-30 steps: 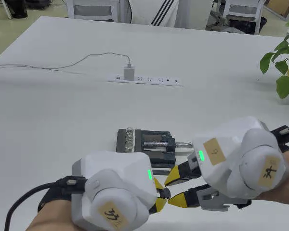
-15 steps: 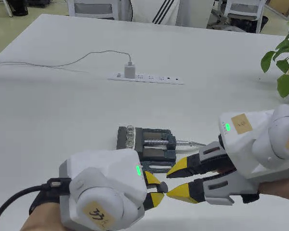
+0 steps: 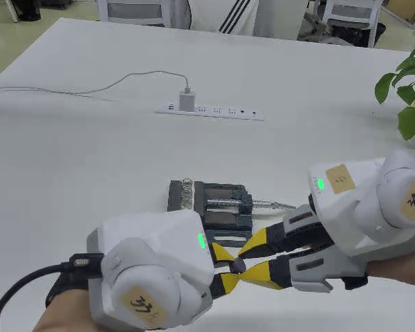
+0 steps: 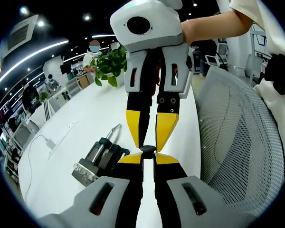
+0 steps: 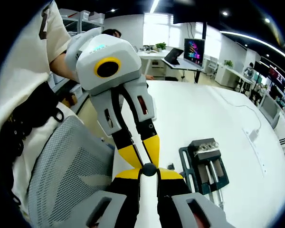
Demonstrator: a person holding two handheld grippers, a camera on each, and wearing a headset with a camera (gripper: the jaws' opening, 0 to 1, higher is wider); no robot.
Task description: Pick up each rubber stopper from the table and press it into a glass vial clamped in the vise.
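Stopper pinched from both sides, lower centre of head view.
Your left gripper (image 3: 231, 267) sits lower left, jaws closed on the dark rubber stopper (image 3: 236, 265). Just above, mid-frame, the glass vials (image 3: 187, 193) stand in a row at the left end of the vise (image 3: 221, 207) on the white table (image 3: 90, 152), apart from the stopper. From the right edge, your right gripper (image 3: 243, 266) meets the same stopper tip to tip, its jaws likewise closed on it.
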